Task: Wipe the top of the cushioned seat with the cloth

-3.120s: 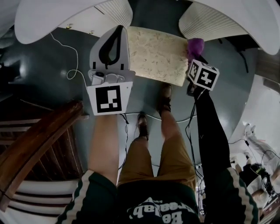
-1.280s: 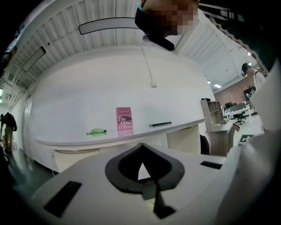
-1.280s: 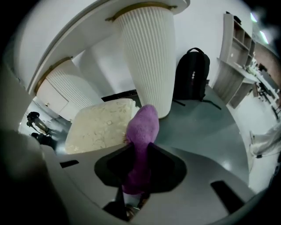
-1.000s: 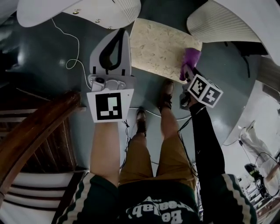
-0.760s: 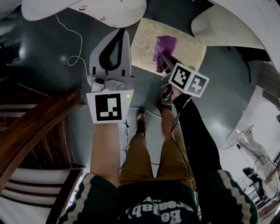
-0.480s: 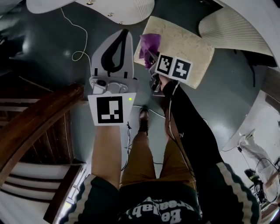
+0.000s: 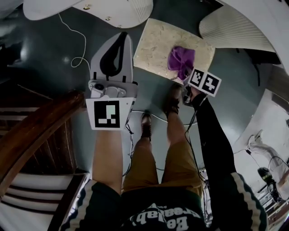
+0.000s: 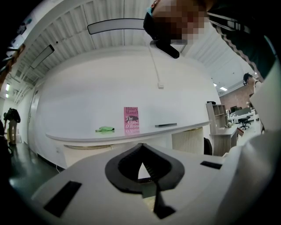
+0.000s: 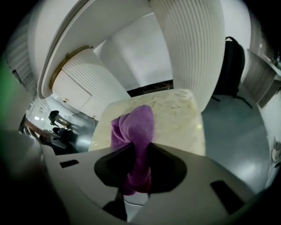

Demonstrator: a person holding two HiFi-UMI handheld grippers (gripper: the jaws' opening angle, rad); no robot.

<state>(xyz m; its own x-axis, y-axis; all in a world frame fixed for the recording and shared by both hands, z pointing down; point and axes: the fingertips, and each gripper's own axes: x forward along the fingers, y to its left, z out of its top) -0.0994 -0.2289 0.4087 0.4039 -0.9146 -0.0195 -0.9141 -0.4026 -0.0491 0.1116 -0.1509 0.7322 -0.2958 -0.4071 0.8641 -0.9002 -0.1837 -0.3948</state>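
Observation:
The cushioned seat point(image 7: 156, 43) is a beige, speckled square pad on the dark floor ahead of my feet. A purple cloth point(image 7: 181, 61) lies bunched on its right part, near the front edge. My right gripper point(image 7: 188, 74) is shut on the cloth and presses it onto the pad. In the right gripper view the cloth point(image 9: 134, 129) stands up between the jaws of the right gripper point(image 9: 136, 165), with the seat point(image 9: 180, 116) behind it. My left gripper point(image 7: 123, 37) hangs left of the seat, shut and holding nothing; its tips point(image 8: 141, 149) meet.
White ribbed table bases point(image 7: 124, 9) point(image 7: 235, 27) flank the seat at the back. A wooden chair point(image 7: 40, 131) stands at my left. A white cable point(image 7: 74, 45) runs over the floor. My shoes point(image 7: 171, 101) are just before the seat. A pink book point(image 8: 131, 119) stands on a white counter.
My right gripper swept the cloth from the seat's right edge across to its left side, then back to the right part. The left gripper has hardly moved.

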